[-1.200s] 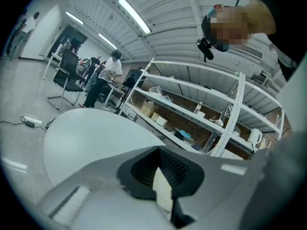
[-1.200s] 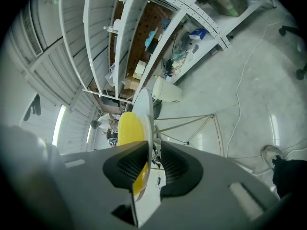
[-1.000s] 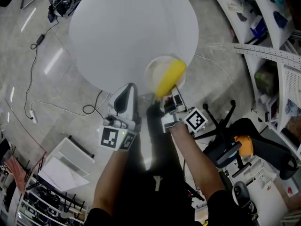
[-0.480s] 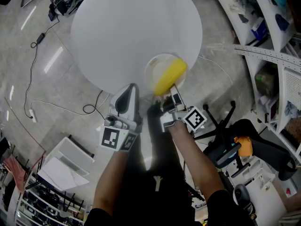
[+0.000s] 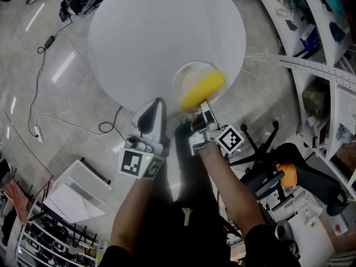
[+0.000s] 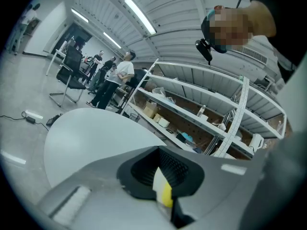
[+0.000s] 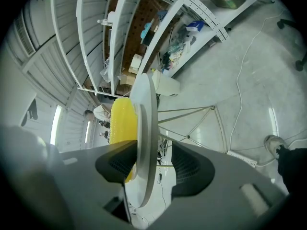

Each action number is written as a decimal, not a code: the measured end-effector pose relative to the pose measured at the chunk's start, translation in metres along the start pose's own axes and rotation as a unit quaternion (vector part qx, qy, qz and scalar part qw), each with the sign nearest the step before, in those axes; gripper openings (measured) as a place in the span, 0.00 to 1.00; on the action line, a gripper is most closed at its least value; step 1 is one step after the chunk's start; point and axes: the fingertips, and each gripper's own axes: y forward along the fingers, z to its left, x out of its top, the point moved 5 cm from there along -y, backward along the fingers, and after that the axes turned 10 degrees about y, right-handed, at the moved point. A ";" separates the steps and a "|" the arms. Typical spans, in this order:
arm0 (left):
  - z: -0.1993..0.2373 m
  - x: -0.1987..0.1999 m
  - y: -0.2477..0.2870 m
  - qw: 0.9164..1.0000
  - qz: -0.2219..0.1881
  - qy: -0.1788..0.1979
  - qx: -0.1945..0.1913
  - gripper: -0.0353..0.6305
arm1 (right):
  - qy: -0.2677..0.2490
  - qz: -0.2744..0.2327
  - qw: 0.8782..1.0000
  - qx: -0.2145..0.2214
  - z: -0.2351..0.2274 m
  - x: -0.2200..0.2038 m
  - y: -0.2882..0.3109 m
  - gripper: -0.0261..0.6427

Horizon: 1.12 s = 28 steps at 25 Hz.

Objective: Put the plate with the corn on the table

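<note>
1. Left gripper (image 5: 157,102): jaws pressed together, with the tip seen against the near edge of the round white table (image 5: 161,32). A white-and-yellow sliver shows at the seam between the pads, and what it is cannot be told.
2. Plate (image 5: 182,82): white, lying on the table at its near edge, toward the right side.
3. Corn (image 5: 203,90): a yellow cob lying across the plate.
4. Right gripper (image 5: 203,104): jaws opening. The plate's near rim stands between the pads, with a clear gap on one side.
5. Shelving (image 5: 328,49): white racks at far right, well apart from the table.
</note>
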 end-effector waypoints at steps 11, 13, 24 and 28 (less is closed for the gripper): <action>0.009 0.002 0.006 1.000 0.011 -0.009 0.003 0.06 | -0.009 0.007 1.000 -0.007 0.004 -0.004 0.017 0.45; 0.010 0.002 0.008 1.000 0.011 -0.009 0.003 0.06 | -0.006 0.007 1.000 -0.009 0.004 -0.005 0.020 0.46; 0.018 0.005 0.016 1.000 0.013 -0.011 0.010 0.06 | -0.001 0.014 1.000 0.003 0.012 -0.004 0.034 0.48; 0.016 0.002 0.019 1.000 0.016 -0.011 0.010 0.06 | 0.003 0.015 1.000 0.005 0.013 -0.002 0.038 0.48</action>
